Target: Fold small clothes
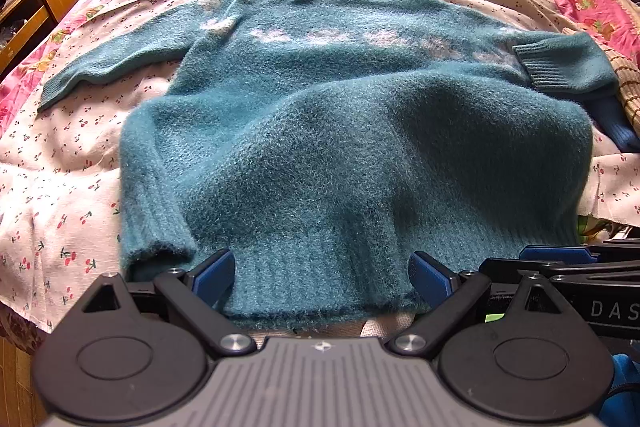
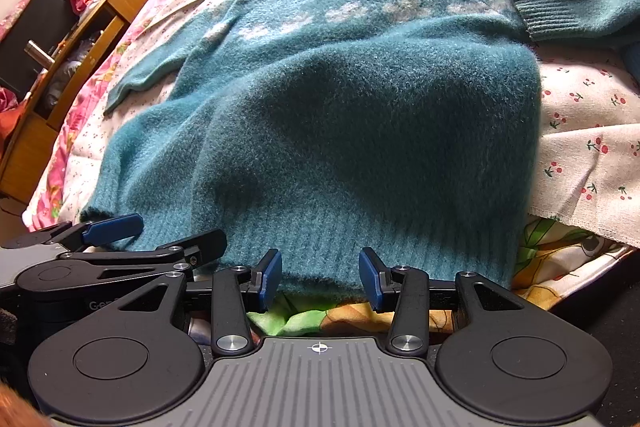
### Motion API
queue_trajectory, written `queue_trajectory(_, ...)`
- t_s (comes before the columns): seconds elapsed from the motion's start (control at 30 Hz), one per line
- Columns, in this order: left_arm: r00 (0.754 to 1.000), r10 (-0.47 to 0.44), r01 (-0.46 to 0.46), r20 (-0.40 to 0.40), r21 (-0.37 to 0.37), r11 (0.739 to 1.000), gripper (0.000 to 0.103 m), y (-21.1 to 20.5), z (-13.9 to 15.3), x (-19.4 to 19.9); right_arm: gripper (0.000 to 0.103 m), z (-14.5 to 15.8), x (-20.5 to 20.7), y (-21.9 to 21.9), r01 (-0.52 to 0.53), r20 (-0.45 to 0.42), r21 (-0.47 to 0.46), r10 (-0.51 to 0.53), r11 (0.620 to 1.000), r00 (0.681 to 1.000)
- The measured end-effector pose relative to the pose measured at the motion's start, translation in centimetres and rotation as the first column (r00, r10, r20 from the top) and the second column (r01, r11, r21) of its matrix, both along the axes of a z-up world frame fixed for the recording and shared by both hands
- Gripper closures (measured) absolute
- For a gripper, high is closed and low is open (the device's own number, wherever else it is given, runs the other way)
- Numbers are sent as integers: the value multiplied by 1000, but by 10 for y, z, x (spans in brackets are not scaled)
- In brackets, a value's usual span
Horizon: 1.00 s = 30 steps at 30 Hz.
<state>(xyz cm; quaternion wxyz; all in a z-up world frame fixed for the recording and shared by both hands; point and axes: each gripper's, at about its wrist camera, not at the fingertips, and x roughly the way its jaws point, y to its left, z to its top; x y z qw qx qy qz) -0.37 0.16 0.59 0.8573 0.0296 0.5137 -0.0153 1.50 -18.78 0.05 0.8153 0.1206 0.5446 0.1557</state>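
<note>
I see the teal sweater (image 1: 340, 131) spread flat on the bed (image 1: 60, 187), filling the centre of both frames, collar at top, hem at the bottom edge. One sleeve extends to the left of frame; the other is folded back over the body at upper right. My left gripper (image 1: 322, 277) has its fingers wide apart, straddling the hem without pinching it. My right gripper (image 2: 320, 279) is likewise open at the hem, holding nothing.
</note>
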Motion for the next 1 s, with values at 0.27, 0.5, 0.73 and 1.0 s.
queue_trajectory(0.27,1000,2,-3,13,16,1000,0,-1,1,0,61,-2,1,-1,6,-7,-1,-6,1000,1000)
queue_trajectory(0.5,1000,4,-4,-18,15,1000,0,-2,0,0,61,-2,1,-1,6,-9,1,-6,1000,1000)
queue_trajectory(0.73,999,3,-3,-33,7,1000,1,-2,-2,0,61,-4,1,-1,6,-12,1,-6,1000,1000)
queue_trajectory(1.0,1000,1,-1,-31,-4,1000,1,-1,-3,0,61,-5,1,-1,6,-16,1,-6,1000,1000)
